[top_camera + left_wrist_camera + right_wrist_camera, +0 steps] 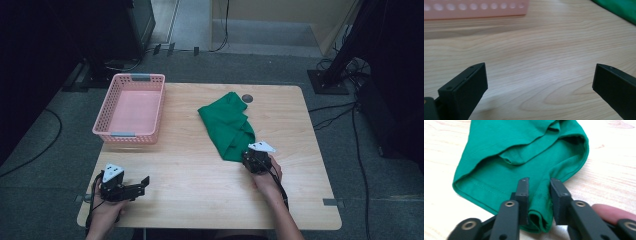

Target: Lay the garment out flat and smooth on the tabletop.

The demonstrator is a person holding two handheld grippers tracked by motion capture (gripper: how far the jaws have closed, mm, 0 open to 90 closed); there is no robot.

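A crumpled green cloth lies on the wooden table, right of centre. My right gripper sits at the cloth's near corner. In the right gripper view, my right gripper is shut on a ribbed fold of the green cloth, which fills the narrow gap between the jaws. My left gripper rests near the table's front left, open and pointing right. In the left gripper view, my left gripper has its jaws wide apart over bare wood, with an edge of the green cloth at the top right.
A pink perforated basket stands at the table's back left, and its wall also runs across the top of the left gripper view. A small round grommet sits near the table's far edge. Dark stands and cables surround the table.
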